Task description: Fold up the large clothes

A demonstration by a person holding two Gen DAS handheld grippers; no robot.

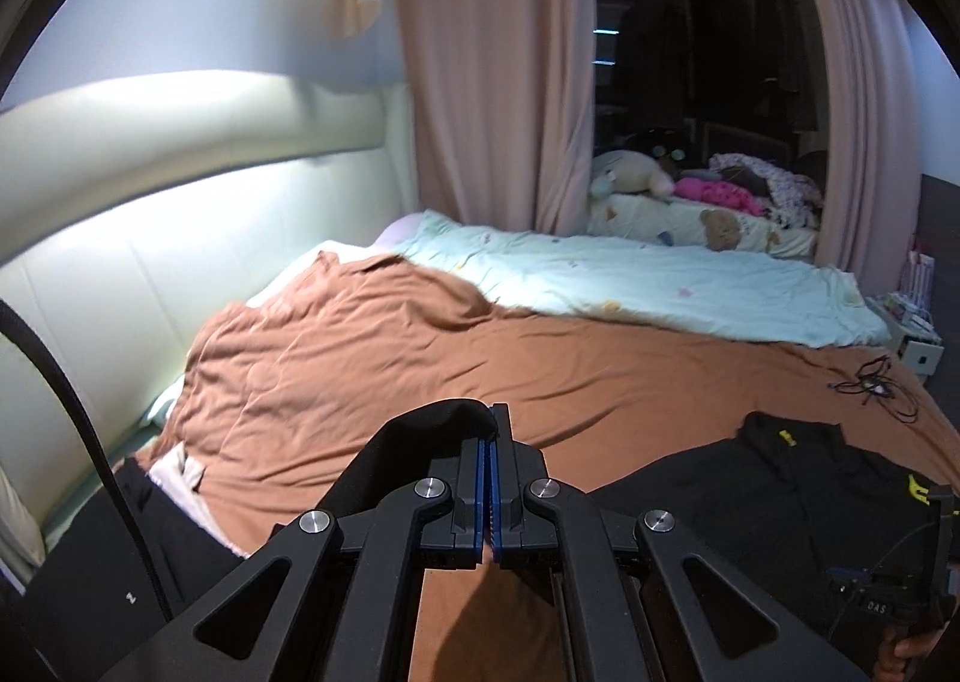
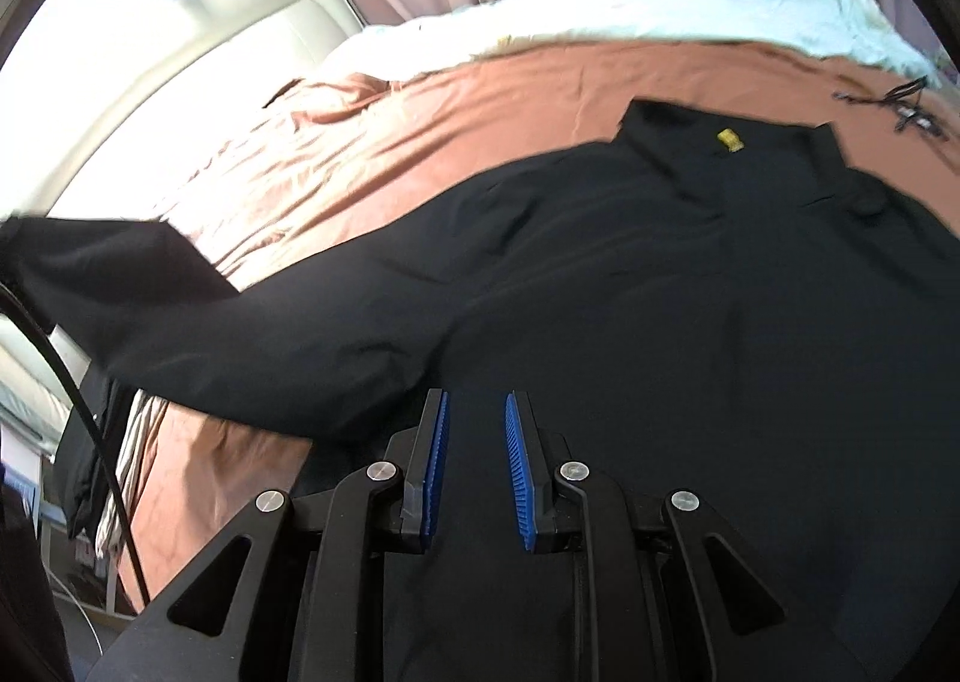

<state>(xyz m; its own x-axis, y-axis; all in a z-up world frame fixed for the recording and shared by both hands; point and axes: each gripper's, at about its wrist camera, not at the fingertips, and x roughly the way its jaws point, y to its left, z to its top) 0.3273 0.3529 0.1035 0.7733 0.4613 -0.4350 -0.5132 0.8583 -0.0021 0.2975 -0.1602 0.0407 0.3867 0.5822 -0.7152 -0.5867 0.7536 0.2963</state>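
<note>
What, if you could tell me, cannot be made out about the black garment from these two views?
- Left wrist view: black garment, right part cut off by the edge.
- Right wrist view: yellow mark, too small to read.
- Right wrist view: sleeve end, blurred, runs off the left edge.

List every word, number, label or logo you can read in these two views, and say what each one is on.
"DAS": small label on the right gripper's body, seen from the left wrist.
"2", or perhaps "Z": white mark on a dark surface at lower left.
Yellow marks on the black garment: logos, too blurred to read.
Nothing else is legible.
</note>
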